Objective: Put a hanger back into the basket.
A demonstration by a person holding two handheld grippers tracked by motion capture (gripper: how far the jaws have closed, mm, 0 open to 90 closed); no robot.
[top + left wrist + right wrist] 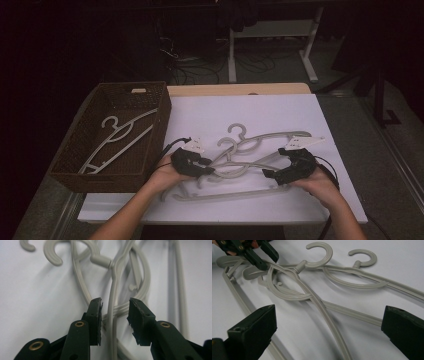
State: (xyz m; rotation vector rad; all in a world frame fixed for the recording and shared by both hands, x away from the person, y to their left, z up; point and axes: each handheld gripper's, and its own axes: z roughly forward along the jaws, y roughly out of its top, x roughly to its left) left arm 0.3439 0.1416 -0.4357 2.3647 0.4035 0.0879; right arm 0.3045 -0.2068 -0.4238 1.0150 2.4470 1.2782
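Grey plastic hangers (pixel 250 145) lie tangled on the white table top (pixel 210 112). Two of their hooks (pixel 322 253) show side by side. My left gripper (pixel 210 166) is at the left end of the pile. In the left gripper view it (pixel 115 307) stands open, its jaws on either side of one thin hanger arm (pixel 113 293) without squeezing it. My right gripper (pixel 274 162) is at the pile's right end, wide open (pixel 329 312), with a long hanger arm (pixel 324 312) running between its jaws. The left gripper's fingers (pixel 259 257) also show far off in the right gripper view.
A dark wicker basket (pixel 105 181) stands at the table's left with one grey hanger (pixel 117 142) lying inside. Bare white surface stretches behind the pile. Beyond the table are a white desk frame (pixel 232 55) and cables on a dark floor.
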